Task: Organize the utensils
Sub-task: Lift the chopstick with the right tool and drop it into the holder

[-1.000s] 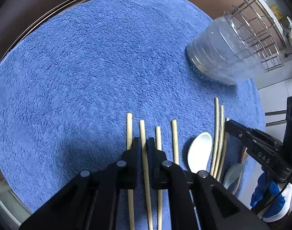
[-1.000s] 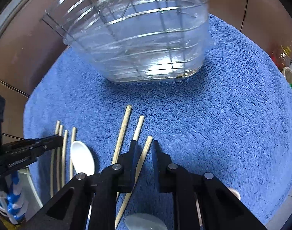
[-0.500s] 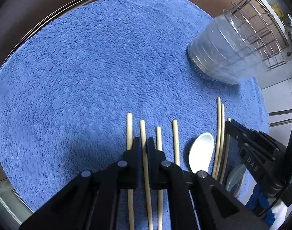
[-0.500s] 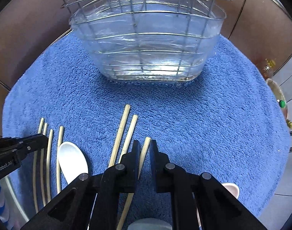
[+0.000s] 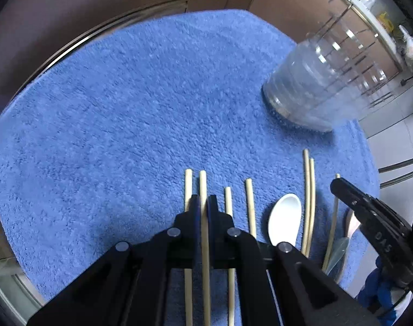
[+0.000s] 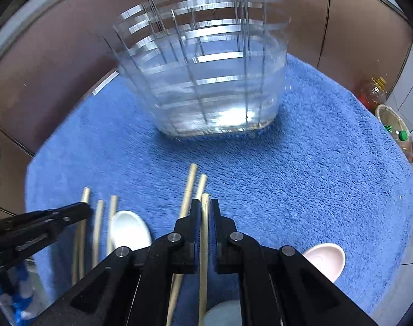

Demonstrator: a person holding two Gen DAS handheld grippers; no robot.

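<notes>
Left gripper point(image 5: 203, 203): fingers pinch one chopstick point(image 5: 203, 184).
Right gripper point(image 6: 205, 207): likewise, another chopstick point(image 6: 204, 233).
Holder point(image 6: 206, 81): far (upright).
Risk: thin sticks may pivot, missing its mouth.

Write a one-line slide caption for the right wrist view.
Right gripper shut on a chopstick above the blue towel, facing the wire utensil basket.

Blue fleece mat point(image 5: 119, 114) covers the table; bottles point(image 6: 396, 133) beyond its edge
</notes>
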